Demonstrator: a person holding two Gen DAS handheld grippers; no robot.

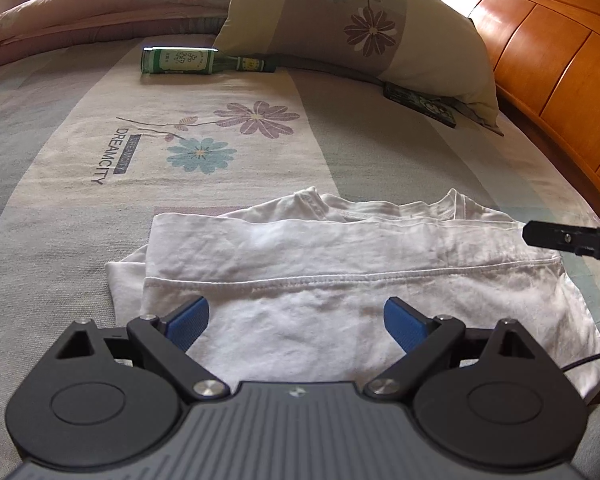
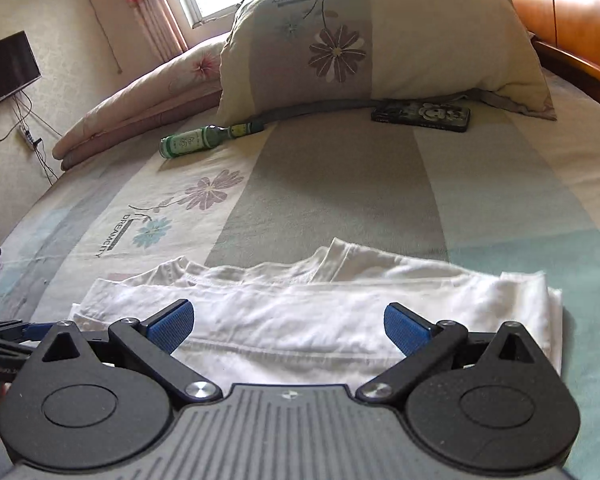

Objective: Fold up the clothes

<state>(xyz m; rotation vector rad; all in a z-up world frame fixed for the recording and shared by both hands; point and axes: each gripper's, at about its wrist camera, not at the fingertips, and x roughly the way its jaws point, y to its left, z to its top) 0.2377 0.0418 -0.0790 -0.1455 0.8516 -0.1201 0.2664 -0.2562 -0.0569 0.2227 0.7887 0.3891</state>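
A white T-shirt (image 1: pixel 320 256) lies folded into a wide band on the bed, its collar showing at the far edge and a stitched hem running across the top layer. My left gripper (image 1: pixel 296 322) hovers over its near edge, open, blue pads wide apart, holding nothing. In the right wrist view the same shirt (image 2: pixel 320 308) lies just ahead. My right gripper (image 2: pixel 290 326) is open above its near part, nothing between the pads. The right gripper's black finger (image 1: pixel 560 236) pokes in from the right edge of the left view. The left gripper's tip (image 2: pixel 8 330) shows at far left of the right view.
The striped floral bedsheet (image 2: pixel 340 184) stretches beyond the shirt. A green glass bottle (image 1: pixel 196 61) lies on its side by a large pillow (image 2: pixel 364 44). A dark flat box (image 2: pixel 420 114) rests under the pillow's edge. A wooden headboard (image 1: pixel 548 56) stands right, a folded quilt (image 1: pixel 80 12) far left.
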